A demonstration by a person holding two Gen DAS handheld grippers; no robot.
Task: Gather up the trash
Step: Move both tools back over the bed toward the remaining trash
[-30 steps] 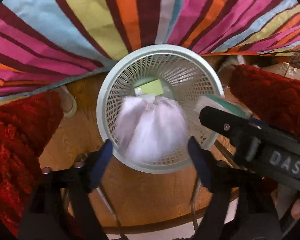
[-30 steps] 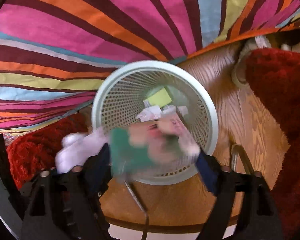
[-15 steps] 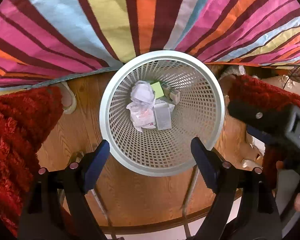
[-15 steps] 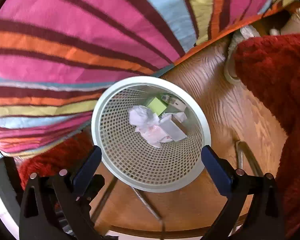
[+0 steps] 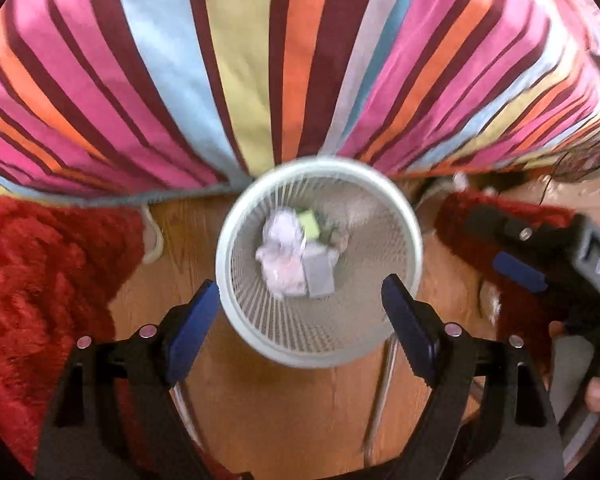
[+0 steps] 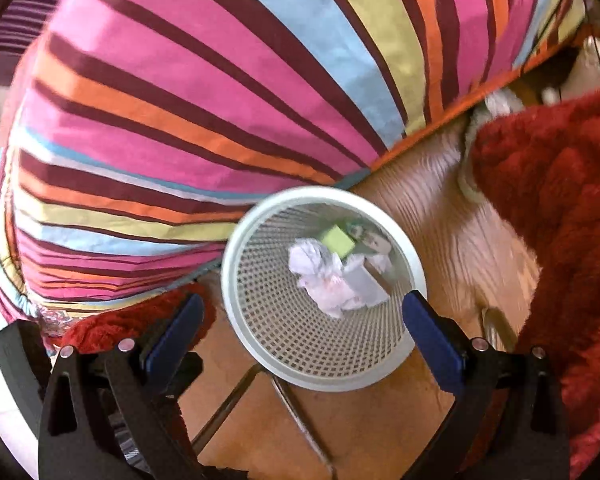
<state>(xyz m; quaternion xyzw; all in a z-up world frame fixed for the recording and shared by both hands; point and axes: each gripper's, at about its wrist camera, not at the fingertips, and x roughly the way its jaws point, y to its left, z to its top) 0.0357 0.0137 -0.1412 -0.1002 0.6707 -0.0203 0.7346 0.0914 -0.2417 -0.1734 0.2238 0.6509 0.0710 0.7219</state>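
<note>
Both grippers' fingers spread, white basket (image 6: 260, 354) holding crumpled paper (image 6: 324, 276)

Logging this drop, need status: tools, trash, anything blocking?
Left tool open, empty; right tool open, empty. Crumpled white paper and lime-green note lie inside white mesh plastic wastebasket. Nothing blocking the rim.
</note>
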